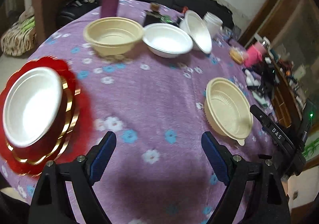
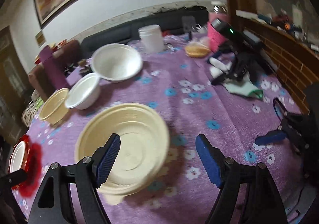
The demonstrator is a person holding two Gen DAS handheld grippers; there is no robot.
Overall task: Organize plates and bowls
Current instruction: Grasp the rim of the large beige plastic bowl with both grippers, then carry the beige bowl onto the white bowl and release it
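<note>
Purple fleece with a flower print covers the round desk (image 1: 151, 104) on which the plates and bowls lie scattered. Left gripper (image 1: 158, 156): fingers spread wide, holding nothing, above bare cloth. Right gripper (image 2: 158, 159): fingers likewise wide apart and empty, its left finger (image 2: 108, 159) in front of the near beige bowl (image 2: 137, 144); whether it touches the bowl cannot be told.

Positions. The near beige bowl (image 1: 229, 108) sits alone toward the right side of the desk. At the left edge a white bowl (image 1: 31, 104) rests on a stack of red plates (image 1: 75, 104) with gold rims. Across the desk stand a second beige bowl (image 1: 113, 34), a white bowl beside it (image 1: 167, 40), seemingly rim to rim, and a tilted white bowl (image 1: 199, 30) leaning at its far side.

Handling (judgement). The bowls look like thin disposable ware: light, somewhat flexible, easily crushed or flicked away. Best taken by pinching the rim wall with one finger inside and one outside; the near beige bowl also offers a small tab (image 1: 241, 141) at its rim. The soft cloth gives little resistance, so a bowl may slide if nudged.
</note>
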